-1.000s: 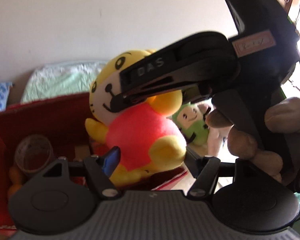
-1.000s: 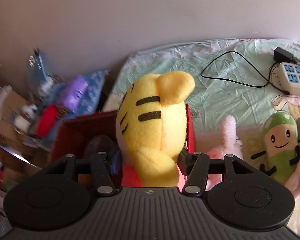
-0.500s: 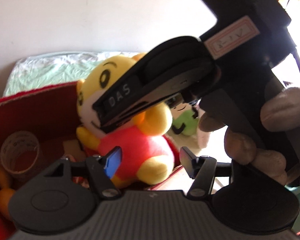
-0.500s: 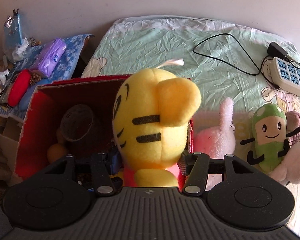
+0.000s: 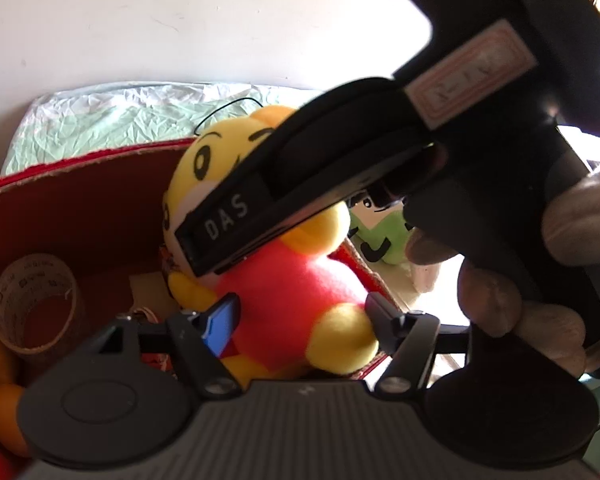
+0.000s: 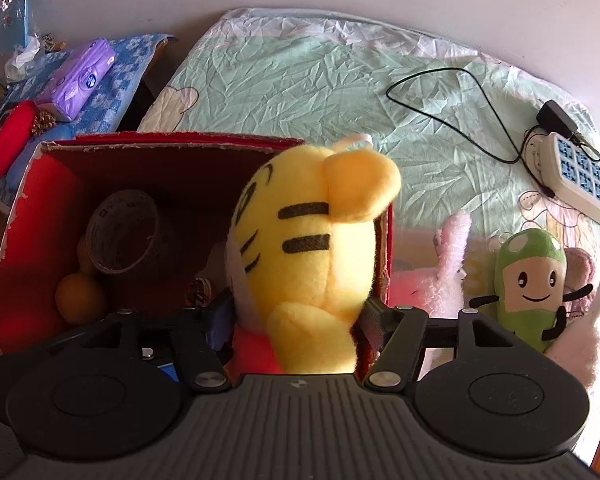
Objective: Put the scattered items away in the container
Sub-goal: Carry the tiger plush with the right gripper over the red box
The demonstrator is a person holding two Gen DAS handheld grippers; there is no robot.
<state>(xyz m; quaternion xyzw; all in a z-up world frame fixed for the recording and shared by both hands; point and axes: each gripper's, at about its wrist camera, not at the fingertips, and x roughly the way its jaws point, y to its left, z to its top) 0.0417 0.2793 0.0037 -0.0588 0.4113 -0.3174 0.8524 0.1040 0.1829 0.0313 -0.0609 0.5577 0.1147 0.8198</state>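
A yellow tiger plush in a red shirt (image 6: 312,256) is held by my right gripper (image 6: 296,320), which is shut on its body at the right inner side of the red box (image 6: 172,140). In the left wrist view the same plush (image 5: 288,300) sits low in the box (image 5: 80,184), with the right gripper's black body (image 5: 340,176) across its face. My left gripper (image 5: 300,312) is open, its fingers either side of the plush. A green plush (image 6: 528,276) and a pink plush (image 6: 436,280) lie on the bed right of the box.
A tape roll (image 6: 122,236) and orange balls (image 6: 80,300) lie in the box. A power strip (image 6: 576,176) and black cable (image 6: 444,108) lie on the green sheet. A purple tissue pack (image 6: 80,78) and red item (image 6: 10,140) sit on the left side table.
My right gripper has carried the tiger plush down and into the box. The left wrist view has dropped lower toward the box.
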